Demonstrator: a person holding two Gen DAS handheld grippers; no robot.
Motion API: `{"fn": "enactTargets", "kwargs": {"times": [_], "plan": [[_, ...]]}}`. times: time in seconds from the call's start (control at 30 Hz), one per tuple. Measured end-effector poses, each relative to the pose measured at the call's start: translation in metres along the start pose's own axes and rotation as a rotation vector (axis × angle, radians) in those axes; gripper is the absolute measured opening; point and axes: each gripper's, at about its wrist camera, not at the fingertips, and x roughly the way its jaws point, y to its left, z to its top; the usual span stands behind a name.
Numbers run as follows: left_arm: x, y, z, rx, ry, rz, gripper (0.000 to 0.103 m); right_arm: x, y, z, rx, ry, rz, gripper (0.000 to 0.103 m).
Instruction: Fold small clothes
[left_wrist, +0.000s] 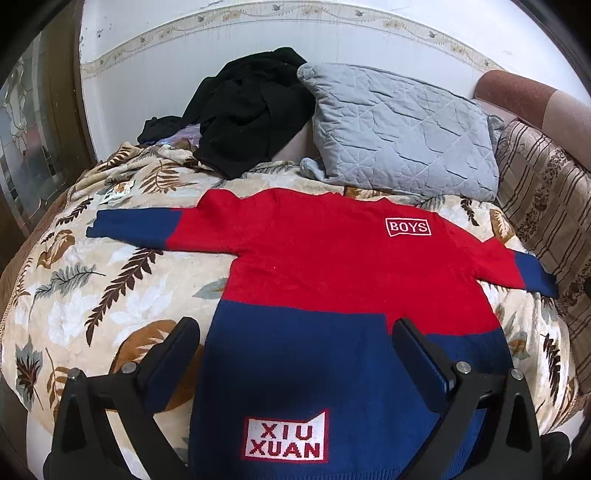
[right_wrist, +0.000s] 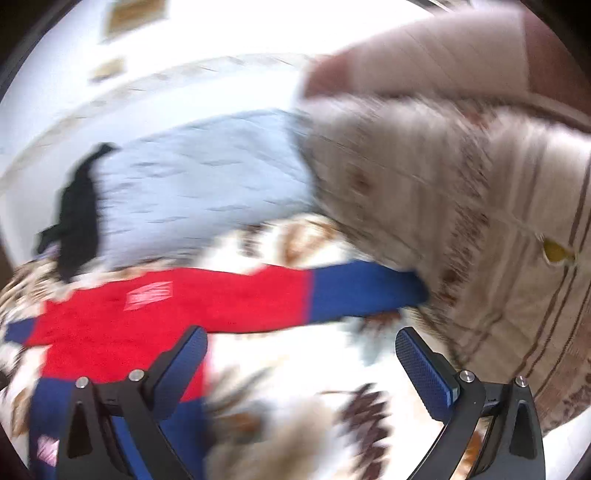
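A small red and navy knitted sweater (left_wrist: 325, 280) lies flat, front up, on a bed covered by a plush cream blanket (left_wrist: 92, 295) printed with brown leaves. Both sleeves are spread wide; the hem is nearest, the collar farthest. A white "BOYS" patch sits on the chest, a "XIU XUAN" patch near the hem.

The left claw (left_wrist: 295, 343) hovers over the navy hem, released, its two black fingers spread and gripping nothing. The right claw (right_wrist: 301, 350) is also released and empty, poised above bare blanket near the sweater's right sleeve (right_wrist: 354, 291); that view is heavily blurred.

Likely risks: the fuzzy knit may cling to the plush blanket, so a pinch could catch both layers and drag the bedding. Thick, soft wool may slip from the textured pads, or bunch rather than crease. The right cuff lies close against a striped cushion (left_wrist: 546, 206), which could snag it.

Far behind sit a grey quilted pillow (left_wrist: 402, 133) and a crumpled black garment (left_wrist: 251, 107)
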Motion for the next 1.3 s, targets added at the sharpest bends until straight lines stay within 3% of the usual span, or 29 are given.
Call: {"fn": "enactTargets", "kwargs": {"times": [0.07,0.23,0.5,1.3], "plan": [[-0.003,0.001,-0.001,-0.001,-0.007,0.001,0.103,-0.012,0.030,-0.007,-0.008,0.006,0.076,0.103],[-0.007,0.007,0.000,-0.010,-0.021,0.004,0.103,-0.001,0.078,-0.033,-0.046,0.072,0.174,0.103],[-0.004,0.014,-0.004,-0.028,-0.015,-0.002,0.103,0.006,0.127,-0.057,-0.109,0.122,0.210,0.103],[-0.004,0.009,-0.004,-0.030,-0.012,-0.010,0.103,0.005,0.131,-0.048,-0.119,0.135,0.249,0.103]]}}
